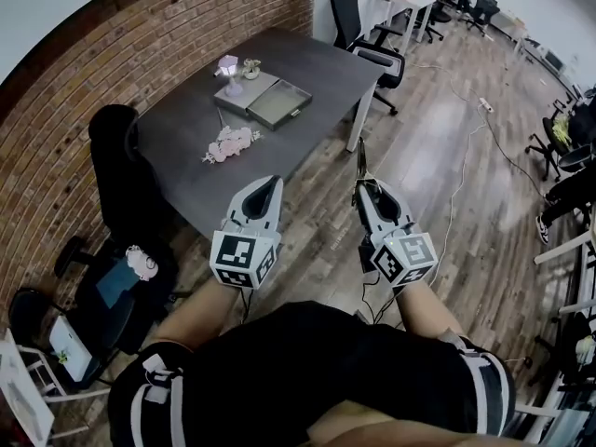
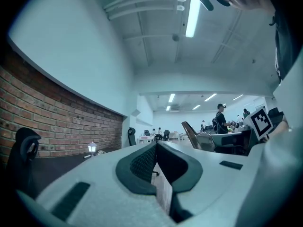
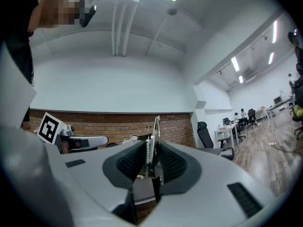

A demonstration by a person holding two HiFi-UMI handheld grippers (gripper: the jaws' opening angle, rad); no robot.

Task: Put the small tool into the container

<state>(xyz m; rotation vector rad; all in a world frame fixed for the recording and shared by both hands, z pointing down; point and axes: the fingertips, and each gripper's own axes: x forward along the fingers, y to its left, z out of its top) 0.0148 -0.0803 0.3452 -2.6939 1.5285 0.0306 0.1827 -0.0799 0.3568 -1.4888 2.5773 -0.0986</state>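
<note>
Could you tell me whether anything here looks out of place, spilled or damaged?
Nothing stands out. The small tool sits gripped in the right gripper, the left gripper is shut and empty, and the container lies open on the table, nothing spilled.

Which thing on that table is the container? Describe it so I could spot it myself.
Find the dark table beside the brick wall. Near its middle lies a shallow grey rectangular tray with a raised rim. Unlike the small lantern and pink flowers nearby, it is flat, open-topped and looks empty.
</note>
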